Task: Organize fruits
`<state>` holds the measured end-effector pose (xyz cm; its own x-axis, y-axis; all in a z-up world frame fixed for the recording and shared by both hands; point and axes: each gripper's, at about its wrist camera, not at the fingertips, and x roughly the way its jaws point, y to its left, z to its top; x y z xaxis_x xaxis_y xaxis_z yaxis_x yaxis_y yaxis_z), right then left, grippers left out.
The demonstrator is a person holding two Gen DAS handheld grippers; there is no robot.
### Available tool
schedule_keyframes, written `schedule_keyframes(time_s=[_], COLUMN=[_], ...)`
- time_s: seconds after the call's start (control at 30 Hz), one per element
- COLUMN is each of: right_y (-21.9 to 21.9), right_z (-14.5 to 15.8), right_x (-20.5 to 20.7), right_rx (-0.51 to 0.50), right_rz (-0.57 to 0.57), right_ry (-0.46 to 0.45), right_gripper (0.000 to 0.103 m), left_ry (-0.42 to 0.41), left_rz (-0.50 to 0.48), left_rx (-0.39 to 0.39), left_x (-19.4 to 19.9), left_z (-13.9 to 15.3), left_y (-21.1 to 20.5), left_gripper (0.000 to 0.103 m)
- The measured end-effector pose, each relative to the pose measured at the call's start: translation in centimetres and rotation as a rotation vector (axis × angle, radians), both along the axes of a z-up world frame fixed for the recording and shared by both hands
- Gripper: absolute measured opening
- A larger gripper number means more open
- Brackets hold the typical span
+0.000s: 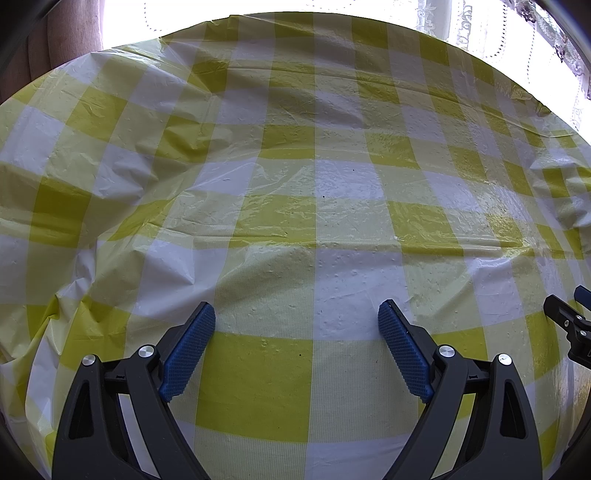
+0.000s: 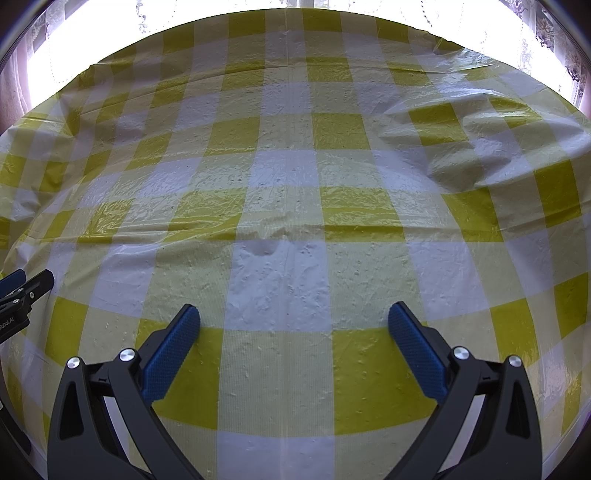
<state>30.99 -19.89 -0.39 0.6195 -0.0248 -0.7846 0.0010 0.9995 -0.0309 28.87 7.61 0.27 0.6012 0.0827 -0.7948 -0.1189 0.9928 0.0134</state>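
Left wrist view: my left gripper [image 1: 296, 314] points down at the tablecloth [image 1: 295, 177], a thin, crinkled plastic sheet in yellow-and-white check, glossy where window light strikes it. Jaws spread wide, nothing between the blue ribbed pads [image 1: 192, 350]. At the right edge, the black tip of my right gripper [image 1: 565, 321] pokes in. A lace curtain [image 1: 480, 29] hangs beyond the far edge. No fruit in sight.

Right wrist view: my right gripper [image 2: 294, 315] likewise gapes, empty. Only here, a puffed fold [image 2: 480, 147] rises at far right; my left gripper's tip shows at left. No fruit here either.
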Motion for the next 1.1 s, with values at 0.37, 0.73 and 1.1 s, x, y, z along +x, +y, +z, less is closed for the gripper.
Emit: schedule_keyframes(time_s=[0.37,0.73,1.1], right_y=[-0.01,-0.03,-0.01], right_z=[0.02,0.02,0.00], right_x=[-0.01,-0.03,-0.02], right_rx=[0.000,0.000,0.000], right_rz=[0.000,0.000,0.000], right_ry=[0.000,0.000,0.000], right_gripper=[0.102,0.102,0.102], left_ry=[0.000,0.000,0.000], left_rz=[0.000,0.000,0.000], left_rx=[0.000,0.000,0.000], left_x=[0.00,0.01,0.01], left_z=[0.00,0.00,0.00], left_y=[0.00,0.00,0.00], left_gripper=[0.088,0.088,0.088])
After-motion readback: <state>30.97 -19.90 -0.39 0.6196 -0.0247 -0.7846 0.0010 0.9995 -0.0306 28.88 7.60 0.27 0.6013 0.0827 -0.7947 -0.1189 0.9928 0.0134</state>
